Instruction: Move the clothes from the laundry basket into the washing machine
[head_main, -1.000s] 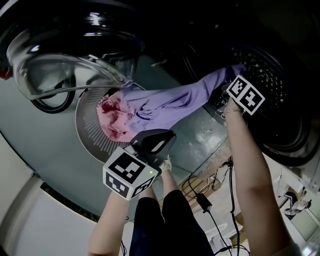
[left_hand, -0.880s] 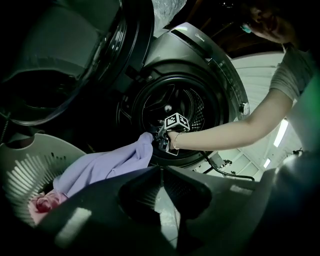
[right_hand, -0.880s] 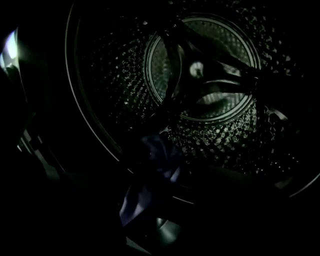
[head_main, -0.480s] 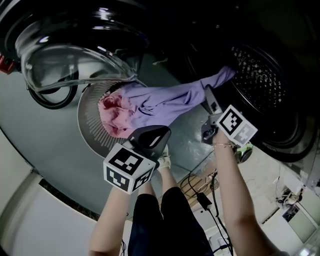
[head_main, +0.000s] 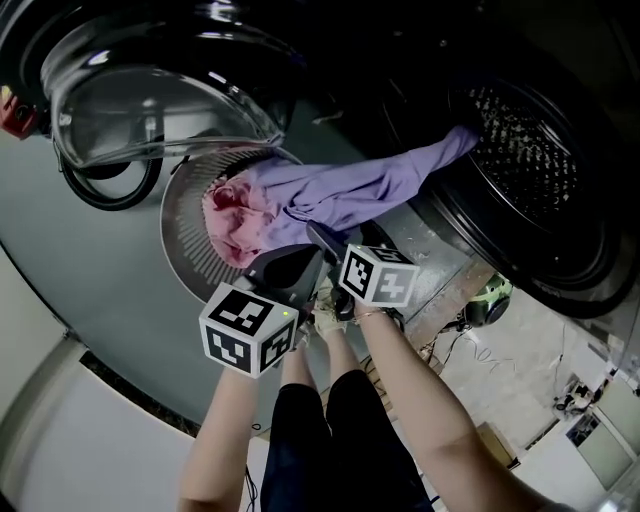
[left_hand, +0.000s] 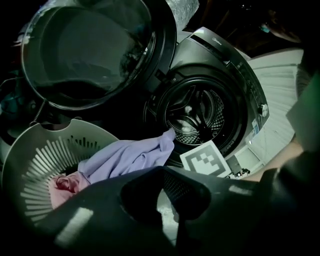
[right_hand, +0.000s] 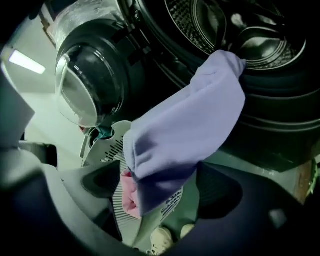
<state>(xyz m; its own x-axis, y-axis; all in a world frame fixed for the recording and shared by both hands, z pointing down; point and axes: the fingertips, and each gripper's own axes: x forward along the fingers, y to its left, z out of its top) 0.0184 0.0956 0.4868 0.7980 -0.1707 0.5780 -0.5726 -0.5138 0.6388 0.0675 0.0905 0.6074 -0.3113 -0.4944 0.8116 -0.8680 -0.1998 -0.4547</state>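
The purple shirt (head_main: 350, 190) lay stretched from the basket (head_main: 185, 255) to the drum (head_main: 530, 150), with only its far end inside. A pink garment (head_main: 232, 215) sat in the basket, so the transfer looked half done. The right gripper (right_hand: 160, 182) was open, the shirt's lower fold ahead between its jaws. Next it likely needed to clamp that fold and carry it in. The left gripper (left_hand: 165, 172) was closed and empty. Only the head view showed the shirt's whole span.
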